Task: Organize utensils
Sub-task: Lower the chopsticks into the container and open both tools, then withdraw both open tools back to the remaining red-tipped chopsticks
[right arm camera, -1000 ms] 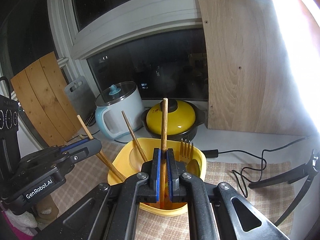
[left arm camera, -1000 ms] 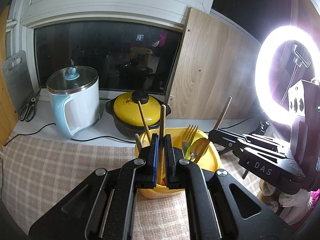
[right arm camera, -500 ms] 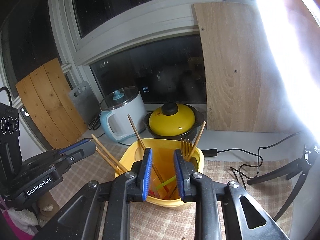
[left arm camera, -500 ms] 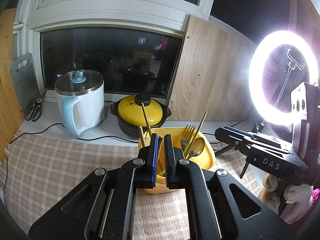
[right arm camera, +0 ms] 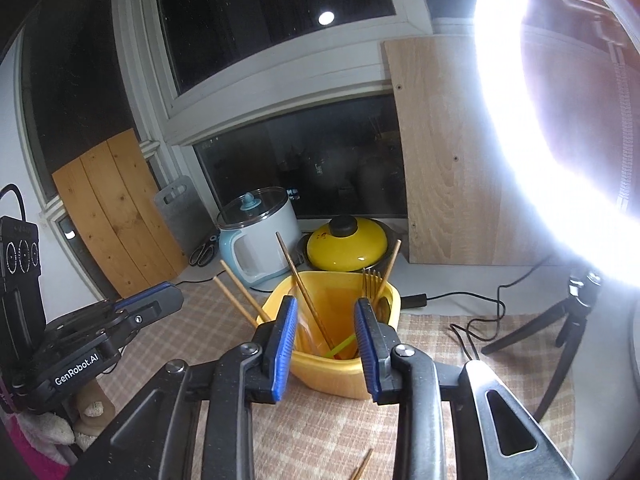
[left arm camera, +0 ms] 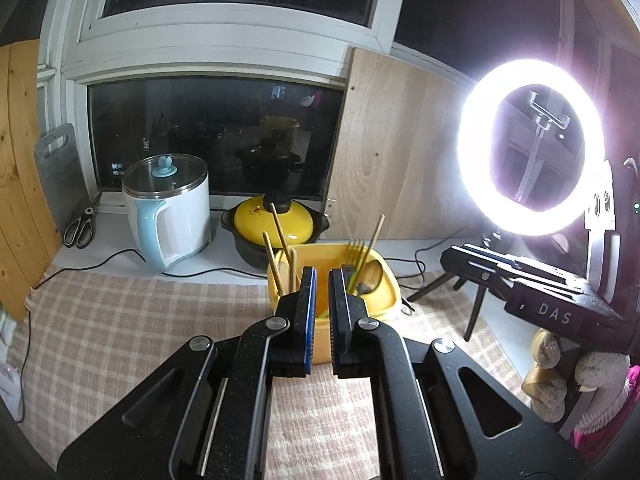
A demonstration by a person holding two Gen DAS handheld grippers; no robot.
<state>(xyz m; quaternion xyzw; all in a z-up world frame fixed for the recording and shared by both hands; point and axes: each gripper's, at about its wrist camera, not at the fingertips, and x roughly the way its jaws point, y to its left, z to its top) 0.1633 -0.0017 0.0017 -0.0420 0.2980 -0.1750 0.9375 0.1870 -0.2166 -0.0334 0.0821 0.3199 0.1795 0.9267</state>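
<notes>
A yellow container [left arm camera: 384,300] [right arm camera: 332,376] stands on the checked cloth and holds several wooden chopsticks [left arm camera: 280,236] [right arm camera: 304,288], a gold fork [left arm camera: 356,248] [right arm camera: 372,284] and a spoon [left arm camera: 370,276]. Two chopsticks [right arm camera: 240,296] lean out over its left rim. My left gripper [left arm camera: 322,276] [right arm camera: 160,300] hangs short of the container, shut with nothing in it. My right gripper [right arm camera: 326,304] [left arm camera: 448,256] is back from the container too. Its jaws are opening and nothing is between the blue pads.
Behind the container stand a white and blue kettle [left arm camera: 172,216] and a black pot with a yellow lid [left arm camera: 280,220]. Scissors [left arm camera: 80,228] lie far left. A ring light [left arm camera: 528,148] on a tripod [right arm camera: 560,320] and cables are on the right. One chopstick end [right arm camera: 362,466] lies on the cloth.
The right gripper let go of its chopstick and opened; that chopstick now leans in the container. The left gripper's chopstick is also out of its jaws. Both grippers drew back and up.
</notes>
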